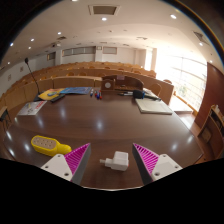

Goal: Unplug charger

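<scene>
A small white charger (116, 159) lies on its side on the dark brown table (110, 120), with its plug end pointing left. It sits between my two fingers, with a clear gap on each side. My gripper (112, 160) is open, its pink pads standing apart at left (78, 158) and right (146, 158). No cable or socket shows at the charger.
A yellow object (48, 145) lies on the table just left of my left finger. Papers and a book (154, 104) lie farther back on the right, more items (40, 103) on the far left. Rows of wooden desks (100, 82) stand beyond.
</scene>
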`<action>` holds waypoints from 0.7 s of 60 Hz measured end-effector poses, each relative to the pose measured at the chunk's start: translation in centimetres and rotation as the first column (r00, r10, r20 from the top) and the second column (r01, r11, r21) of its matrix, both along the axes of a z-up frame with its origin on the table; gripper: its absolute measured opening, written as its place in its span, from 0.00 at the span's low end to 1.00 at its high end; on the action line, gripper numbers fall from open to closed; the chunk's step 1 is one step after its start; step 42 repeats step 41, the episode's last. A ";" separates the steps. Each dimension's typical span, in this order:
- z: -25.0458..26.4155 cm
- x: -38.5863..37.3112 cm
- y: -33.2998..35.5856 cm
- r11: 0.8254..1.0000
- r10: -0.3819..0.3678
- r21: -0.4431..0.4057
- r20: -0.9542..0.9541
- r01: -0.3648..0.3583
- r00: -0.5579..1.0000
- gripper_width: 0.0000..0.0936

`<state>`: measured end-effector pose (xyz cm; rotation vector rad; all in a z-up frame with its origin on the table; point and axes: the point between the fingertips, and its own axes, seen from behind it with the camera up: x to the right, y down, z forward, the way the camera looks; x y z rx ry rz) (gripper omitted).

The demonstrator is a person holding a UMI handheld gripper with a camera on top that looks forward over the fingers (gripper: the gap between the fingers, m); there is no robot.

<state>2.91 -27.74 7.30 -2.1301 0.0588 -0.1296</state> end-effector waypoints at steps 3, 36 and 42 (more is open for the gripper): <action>1.1 -0.7 -1.8 1.000 -0.003 0.006 0.005 0.003 1.000 0.91; 9.1 -6.5 -20.7 0.995 -0.070 0.082 0.064 0.064 0.996 0.91; 9.8 -6.6 -21.7 0.994 -0.067 0.089 0.078 0.060 0.995 0.91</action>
